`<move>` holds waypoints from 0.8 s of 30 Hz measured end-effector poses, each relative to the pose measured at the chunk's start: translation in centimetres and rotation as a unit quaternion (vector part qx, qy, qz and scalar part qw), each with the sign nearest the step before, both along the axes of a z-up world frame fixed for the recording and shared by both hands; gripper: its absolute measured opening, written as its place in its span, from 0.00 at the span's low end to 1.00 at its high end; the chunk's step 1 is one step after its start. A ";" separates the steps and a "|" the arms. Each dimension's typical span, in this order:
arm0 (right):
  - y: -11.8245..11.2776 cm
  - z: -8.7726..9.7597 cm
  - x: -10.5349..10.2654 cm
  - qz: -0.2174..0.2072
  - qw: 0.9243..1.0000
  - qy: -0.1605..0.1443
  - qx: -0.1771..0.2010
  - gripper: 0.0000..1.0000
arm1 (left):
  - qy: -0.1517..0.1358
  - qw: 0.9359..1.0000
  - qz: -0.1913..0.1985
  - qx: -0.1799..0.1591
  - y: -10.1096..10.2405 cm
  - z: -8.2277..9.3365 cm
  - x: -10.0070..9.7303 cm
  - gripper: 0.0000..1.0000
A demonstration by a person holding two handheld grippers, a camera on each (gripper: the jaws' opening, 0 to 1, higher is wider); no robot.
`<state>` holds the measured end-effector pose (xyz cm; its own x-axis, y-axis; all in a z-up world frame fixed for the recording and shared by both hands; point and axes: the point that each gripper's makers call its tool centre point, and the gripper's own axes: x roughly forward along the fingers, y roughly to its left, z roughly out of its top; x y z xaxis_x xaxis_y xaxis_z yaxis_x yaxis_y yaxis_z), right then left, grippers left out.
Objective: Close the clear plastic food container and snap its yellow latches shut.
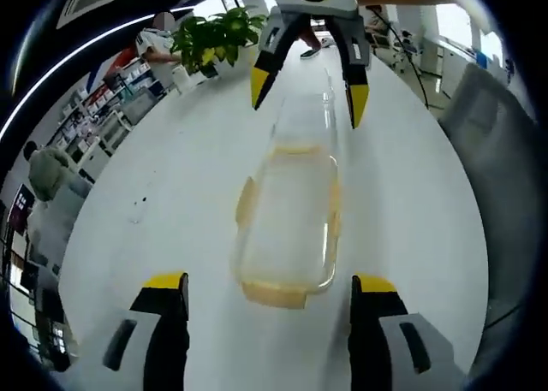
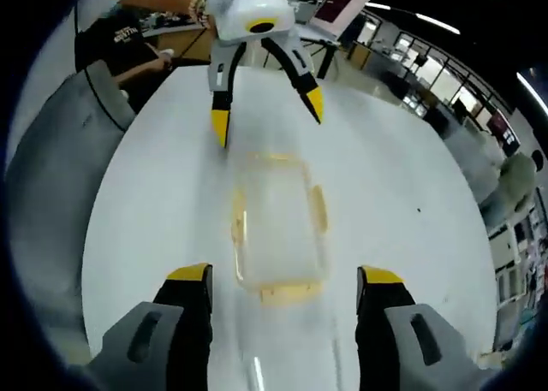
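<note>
A white table [image 1: 171, 194] carries the things, its top smooth and long; on it lies a clear plastic container [image 1: 287, 224] with yellow latches [image 1: 274, 293] at its ends and sides; a small dark speck [image 1: 142, 201] marks the surface off to one side.

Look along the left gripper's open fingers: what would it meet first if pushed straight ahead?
Most likely the clear container lid with yellow latches, lying on the white table between the left gripper and the right gripper; its height is unclear.
</note>
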<state>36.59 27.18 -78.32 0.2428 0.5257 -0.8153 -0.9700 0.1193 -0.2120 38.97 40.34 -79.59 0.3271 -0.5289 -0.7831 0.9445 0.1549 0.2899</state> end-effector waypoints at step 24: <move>-2.0 -6.0 1.1 0.024 0.992 0.091 -0.087 0.50 | 0.088 0.991 -0.054 0.086 0.6 -4.9 0.3 0.70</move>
<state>37.67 25.20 -84.29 0.0621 0.3815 -0.9223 -0.9977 0.0486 -0.0471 39.27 40.94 -84.48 0.1260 -0.4074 -0.9045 0.9911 0.0127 0.1323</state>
